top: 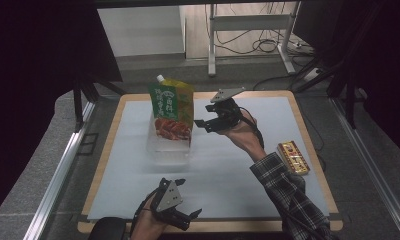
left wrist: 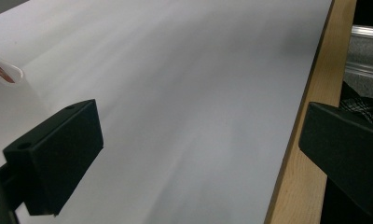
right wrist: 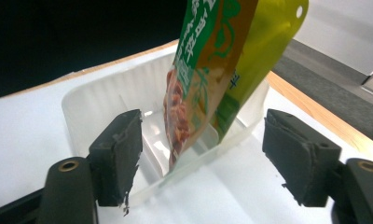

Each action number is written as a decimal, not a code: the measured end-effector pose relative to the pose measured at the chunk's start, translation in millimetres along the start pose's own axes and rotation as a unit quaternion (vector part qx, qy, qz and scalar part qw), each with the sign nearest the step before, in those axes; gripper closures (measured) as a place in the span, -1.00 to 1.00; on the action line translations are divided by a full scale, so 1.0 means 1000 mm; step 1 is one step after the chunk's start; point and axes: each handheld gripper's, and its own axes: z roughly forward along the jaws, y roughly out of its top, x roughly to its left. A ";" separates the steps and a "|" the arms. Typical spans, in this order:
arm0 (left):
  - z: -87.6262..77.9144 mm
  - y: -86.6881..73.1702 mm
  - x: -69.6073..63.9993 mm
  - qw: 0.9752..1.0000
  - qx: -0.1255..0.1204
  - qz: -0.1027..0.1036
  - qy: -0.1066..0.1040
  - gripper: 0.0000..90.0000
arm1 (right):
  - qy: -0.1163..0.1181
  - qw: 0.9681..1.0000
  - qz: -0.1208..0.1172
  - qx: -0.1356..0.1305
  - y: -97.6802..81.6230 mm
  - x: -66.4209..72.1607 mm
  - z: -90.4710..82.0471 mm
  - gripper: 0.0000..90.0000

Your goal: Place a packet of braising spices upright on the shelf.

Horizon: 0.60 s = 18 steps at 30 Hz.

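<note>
A green and yellow spouted pouch [top: 172,107] with a white cap stands upright in a clear plastic tray [top: 168,150] on the white mat. My right gripper [top: 204,125] hovers just to the right of the pouch, open, its pads touching nothing. In the right gripper view the pouch [right wrist: 212,70] leans inside the tray [right wrist: 96,102], beyond my right gripper's [right wrist: 203,158] spread jaws. My left gripper [top: 188,197] rests near the table's front edge, open and holding nothing. The left gripper view shows bare mat between the wide jaws of the left gripper [left wrist: 201,158].
A flat red and gold packet [top: 293,156] lies at the right side of the white mat [top: 238,165]. The wooden table edge [left wrist: 296,186] borders the mat. Cables and a stand's legs sit on the floor beyond the table.
</note>
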 end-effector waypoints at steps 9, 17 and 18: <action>0.001 0.000 -0.001 1.000 -0.003 -0.003 0.000 -1.00 | -0.010 1.000 0.018 0.008 -0.024 -0.007 -0.013 -0.44; 0.001 0.000 -0.001 1.000 -0.001 -0.002 0.000 -1.00 | -0.019 1.000 0.021 0.011 -0.041 -0.007 -0.027 -0.49; 0.001 0.000 -0.001 1.000 -0.001 -0.001 0.000 -1.00 | -0.019 1.000 0.021 0.011 -0.041 -0.007 -0.027 -0.49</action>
